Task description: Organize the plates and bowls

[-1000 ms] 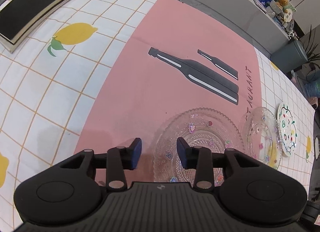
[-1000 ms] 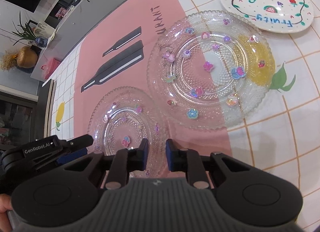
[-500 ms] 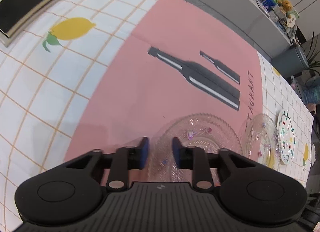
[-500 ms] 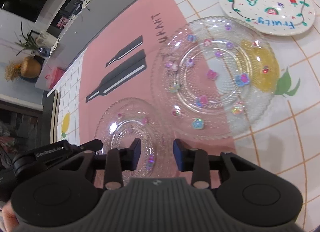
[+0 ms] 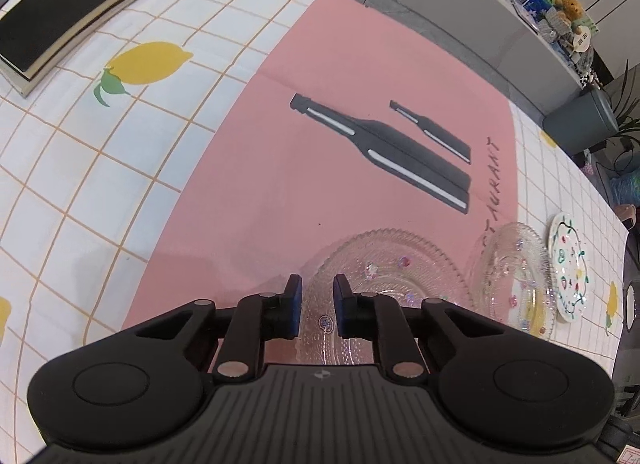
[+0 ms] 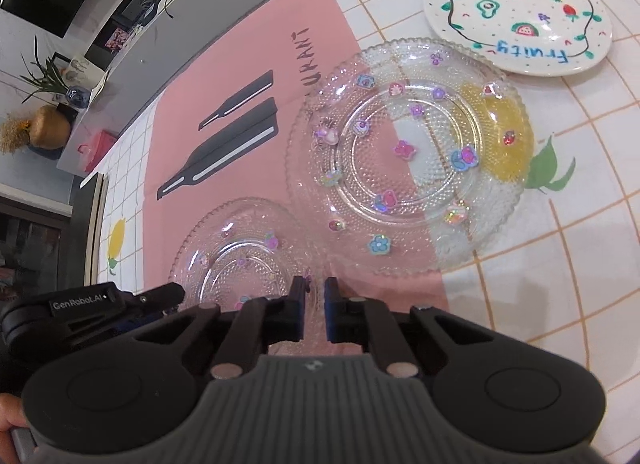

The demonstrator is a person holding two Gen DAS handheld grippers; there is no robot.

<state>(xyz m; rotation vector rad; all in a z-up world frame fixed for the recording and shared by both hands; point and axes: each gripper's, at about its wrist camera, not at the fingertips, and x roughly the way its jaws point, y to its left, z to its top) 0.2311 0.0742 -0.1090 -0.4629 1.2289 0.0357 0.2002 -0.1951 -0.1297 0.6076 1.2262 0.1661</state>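
Gripping the small plate: both grippers close in on the small glass plate (image 6: 240,260), one at each side of its rim.
Small plate's place: it sits on the pink placemat (image 5: 320,168) at the near edge of the table, just left of the large glass plate (image 6: 408,160); whether the two rims touch is hard to tell.
Small plate's look: clear, beaded glass with a scalloped edge and tiny coloured flower stickers.
Left gripper (image 5: 316,310): its blue-padded fingers are drawn close, a narrow gap between them, with the plate's left rim showing in that gap; actual contact with the glass cannot be told.
Right gripper (image 6: 314,314): fingers nearly together, the plate's right rim running into the slim gap; a firm pinch cannot be confirmed.
Large plate: same beaded glass, lying half on the placemat and half on the checked tablecloth (image 5: 80,168), over a printed lemon.
Painted plate (image 6: 520,16): white, with fruit drawings and the word "Fruity", just beyond the large plate on the right.
Placemat print: two dark bottles and lettering.
Black book (image 5: 76,12): far left on the tablecloth, well apart from the plates.
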